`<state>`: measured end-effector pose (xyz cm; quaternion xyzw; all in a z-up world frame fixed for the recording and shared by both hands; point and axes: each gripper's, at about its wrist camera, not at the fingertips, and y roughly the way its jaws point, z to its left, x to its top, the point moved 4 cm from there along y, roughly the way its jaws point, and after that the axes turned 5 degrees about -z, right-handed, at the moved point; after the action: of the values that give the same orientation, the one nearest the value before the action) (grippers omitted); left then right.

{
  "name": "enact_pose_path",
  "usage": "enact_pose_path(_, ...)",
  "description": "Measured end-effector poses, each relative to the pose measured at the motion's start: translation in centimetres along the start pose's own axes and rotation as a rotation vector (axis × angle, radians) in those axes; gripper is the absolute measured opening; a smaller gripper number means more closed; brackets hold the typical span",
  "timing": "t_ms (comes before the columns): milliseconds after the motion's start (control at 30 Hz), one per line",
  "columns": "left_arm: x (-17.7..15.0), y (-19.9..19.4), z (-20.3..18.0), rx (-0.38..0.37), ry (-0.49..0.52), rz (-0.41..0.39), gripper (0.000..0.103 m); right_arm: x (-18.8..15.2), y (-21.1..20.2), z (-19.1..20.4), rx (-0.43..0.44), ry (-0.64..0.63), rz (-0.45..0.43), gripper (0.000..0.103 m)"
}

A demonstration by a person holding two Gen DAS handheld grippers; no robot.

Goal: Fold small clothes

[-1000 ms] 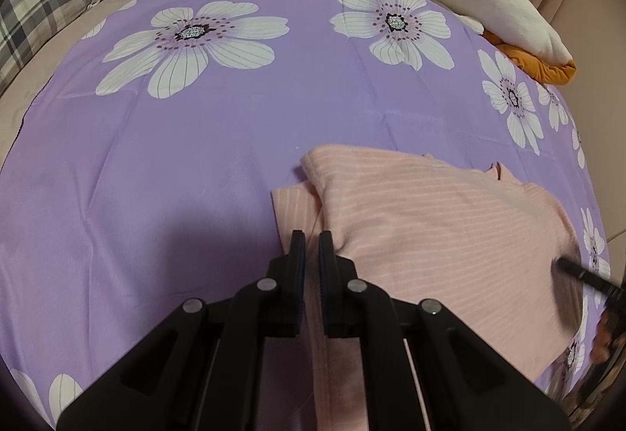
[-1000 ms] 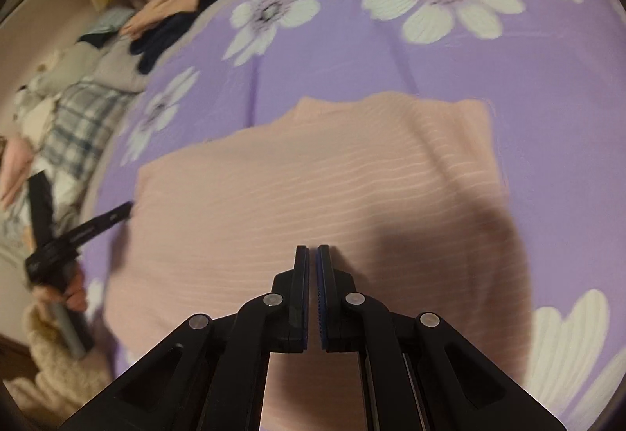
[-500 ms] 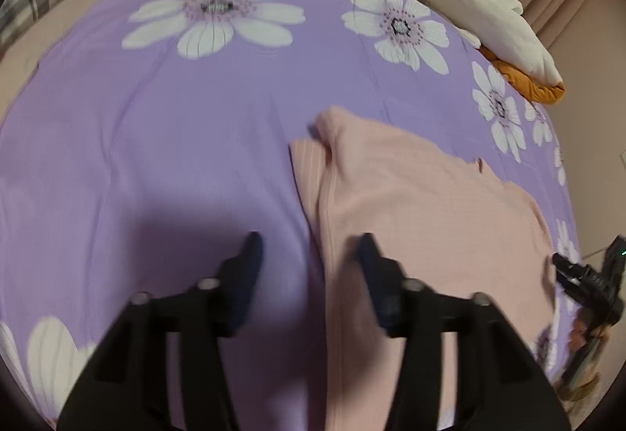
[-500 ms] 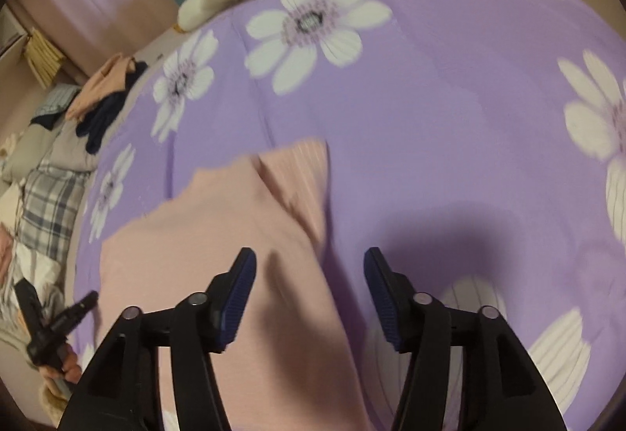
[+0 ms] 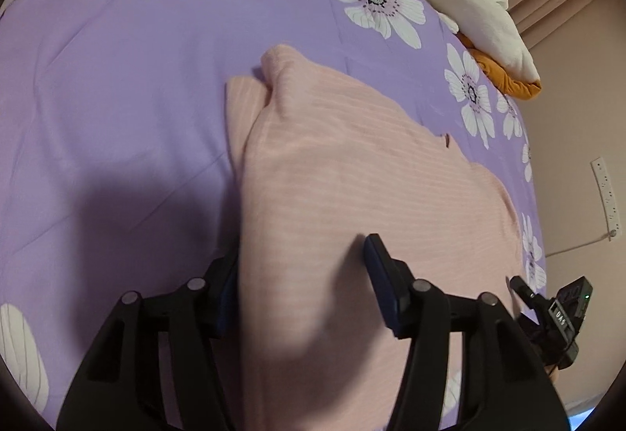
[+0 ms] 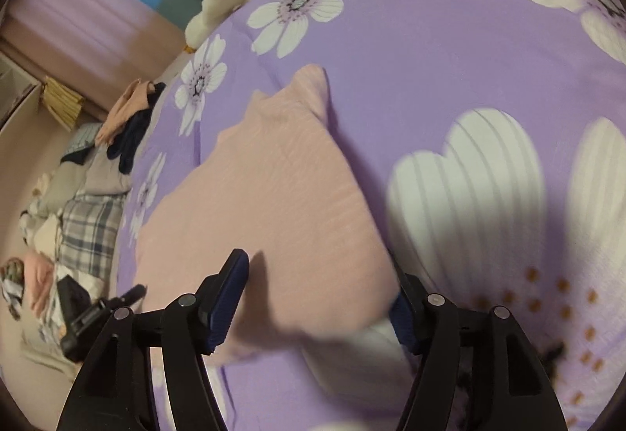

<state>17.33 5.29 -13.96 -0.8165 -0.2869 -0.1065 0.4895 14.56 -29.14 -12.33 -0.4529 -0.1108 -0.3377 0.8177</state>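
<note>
A pink striped garment (image 5: 352,188) lies partly folded on the purple flowered bedsheet (image 5: 117,98). It also shows in the right wrist view (image 6: 274,204). My left gripper (image 5: 301,274) is open and straddles the garment's near left edge, its left finger partly hidden under the cloth. My right gripper (image 6: 321,286) is open and straddles the garment's near right corner; the cloth lies between its fingers. The right gripper also shows at the lower right of the left wrist view (image 5: 555,309). The left gripper shows at the lower left of the right wrist view (image 6: 90,309).
A white and orange plush pile (image 5: 469,12) lies at the bed's far edge. A heap of clothes, pink, dark and plaid (image 6: 98,173), lies at the left side of the bed. A wall with a power strip (image 5: 606,196) stands to the right.
Both grippers have gone from shut to open. Both have moved down and closer to the garment, the left to its left edge, the right to its right corner.
</note>
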Motion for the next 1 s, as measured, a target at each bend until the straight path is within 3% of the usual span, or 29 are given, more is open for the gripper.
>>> enact_pose_path(100, 0.2, 0.4, -0.4, 0.012, 0.003, -0.016, 0.04, 0.7, 1.6, 1.3, 0.029, -0.01, -0.021, 0.067)
enact_pose_path(133, 0.2, 0.6, -0.5, 0.008, 0.007, -0.015, 0.028, 0.7, 1.9, 1.5, 0.033, -0.014, -0.025, 0.066)
enact_pose_path(167, 0.2, 0.7, -0.8, -0.003, 0.018, -0.01, 0.023, 0.8, 2.5, 2.0, 0.038, -0.023, -0.03, 0.064)
enact_pose_path(200, 0.3, 0.7, -1.0, -0.001, 0.019, -0.016, 0.019, 0.9, 3.1, 2.4, 0.038, -0.039, -0.034, 0.055)
enact_pose_path(233, 0.2, 0.6, -1.1, 0.009, 0.016, -0.026, 0.017, 0.8, 3.3, 2.6, 0.037, -0.047, -0.033, 0.036)
enact_pose_path(267, 0.2, 0.4, -1.2, 0.014, 0.02, -0.033, 0.016, 0.7, 3.8, 2.8, 0.033, -0.049, -0.02, 0.025)
enact_pose_path(333, 0.2, -0.5, -1.6, 0.011, 0.02, -0.055, 0.013, 0.7, 3.5, 2.9, 0.019, -0.029, -0.024, 0.02)
enact_pose_path(700, -2.2, -6.4, -5.0, -0.088, 0.041, -0.083, 0.013, 1.0, -4.7, 7.5, 0.125, -0.109, -0.11, 0.017)
enact_pose_path(900, -7.3, -6.6, -3.4, -0.058, -0.012, 0.01, 0.013, -1.6, -6.0, 5.2, 0.077, -0.077, -0.076, 0.017)
enact_pose_path(1000, -9.2, -7.9, -2.8, -0.052, -0.063, -0.009, 0.013, -3.1, -6.8, 3.5, 0.071, -0.041, -0.072, 0.017)
